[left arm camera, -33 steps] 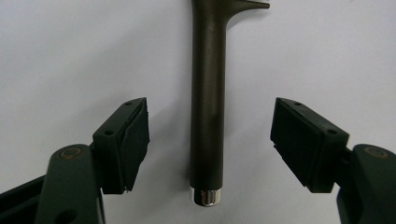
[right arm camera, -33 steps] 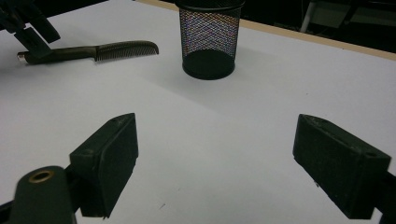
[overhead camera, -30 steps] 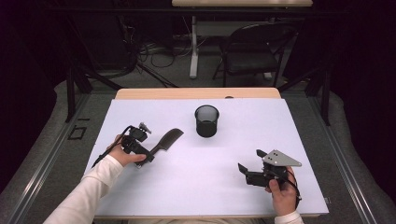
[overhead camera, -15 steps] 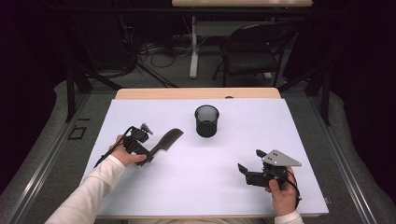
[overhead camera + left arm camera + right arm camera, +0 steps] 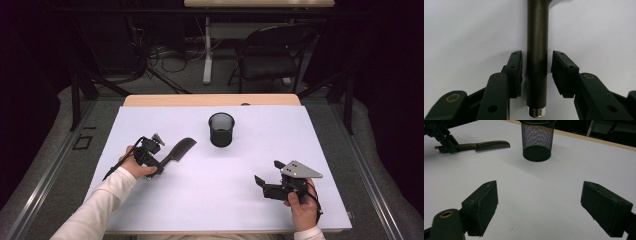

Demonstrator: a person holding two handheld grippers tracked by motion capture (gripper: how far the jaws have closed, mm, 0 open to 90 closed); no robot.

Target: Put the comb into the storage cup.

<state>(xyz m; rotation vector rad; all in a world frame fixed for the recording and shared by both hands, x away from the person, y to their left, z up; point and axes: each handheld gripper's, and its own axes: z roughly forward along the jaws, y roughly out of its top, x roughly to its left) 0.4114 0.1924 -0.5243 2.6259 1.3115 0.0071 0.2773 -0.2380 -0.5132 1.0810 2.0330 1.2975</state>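
The dark brown plastic comb [image 5: 176,151] lies flat on the white table cover [image 5: 210,200], left of centre, its toothed end pointing toward the black wire-mesh pen cup [image 5: 221,129], which stands upright a little apart near the table's far middle. The comb's round handle [image 5: 537,57] runs straight between the jaws of the left gripper [image 5: 536,72], which has come in from the handle's metal-capped end, probably so the comb can be lifted by its handle. Those jaws have just been closing on the handle; a thin gap is visible on each side, so the pads are not yet pressing. The right gripper [image 5: 267,175] rests well apart at the near right, jaws spread wide with nothing between them, apparently waiting.
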